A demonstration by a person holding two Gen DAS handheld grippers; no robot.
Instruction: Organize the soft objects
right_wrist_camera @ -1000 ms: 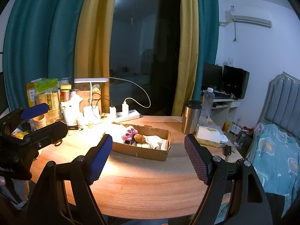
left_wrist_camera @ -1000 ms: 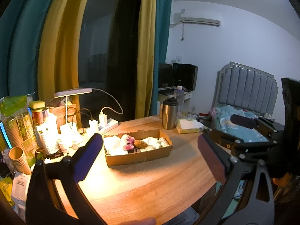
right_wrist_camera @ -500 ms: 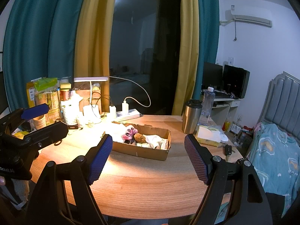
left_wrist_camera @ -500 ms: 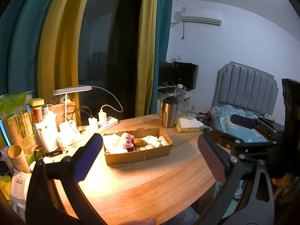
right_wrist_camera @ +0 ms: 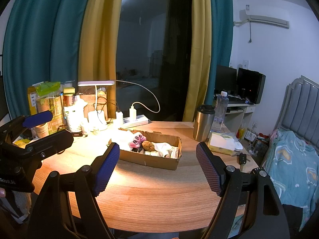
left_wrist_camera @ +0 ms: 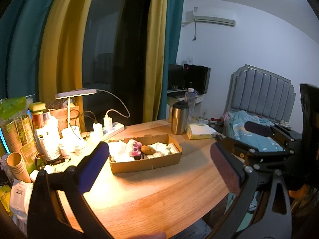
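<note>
Two grippers in play, both with jaws spread wide and nothing between them. The left gripper (left_wrist_camera: 159,165) fills the bottom of its own view, blue pad lower left, darker pad lower right, hovering above the near edge of the wooden table (left_wrist_camera: 151,195). The right gripper (right_wrist_camera: 158,168) sits the same way in its view, low in the frame and short of the box.

Soft stuff is all in the shallow cardboard box (left_wrist_camera: 147,164), sitting roughly mid-frame on the table in both views. Inside it: a pink plush with big eyes (right_wrist_camera: 137,141), a brown fuzzy ball (right_wrist_camera: 148,145) just beside it toward the right, and white cloth pieces (left_wrist_camera: 163,147) bunched around them. Can't tell exactly how many cloth items there are.

Right of the box in the left wrist view there's a steel tumbler (left_wrist_camera: 179,118) standing upright, and a tissue pack (left_wrist_camera: 199,131) just beside it. Left side of the frame is a lit desk lamp (left_wrist_camera: 75,93), a power strip (left_wrist_camera: 113,128) with chargers plugged in, plus a clutter of jars and paper cups (left_wrist_camera: 17,166). A car key (right_wrist_camera: 242,157) lies near the table's right edge in the right wrist view, and a bed with a blue blanket (right_wrist_camera: 295,163) sits at far right.
</note>
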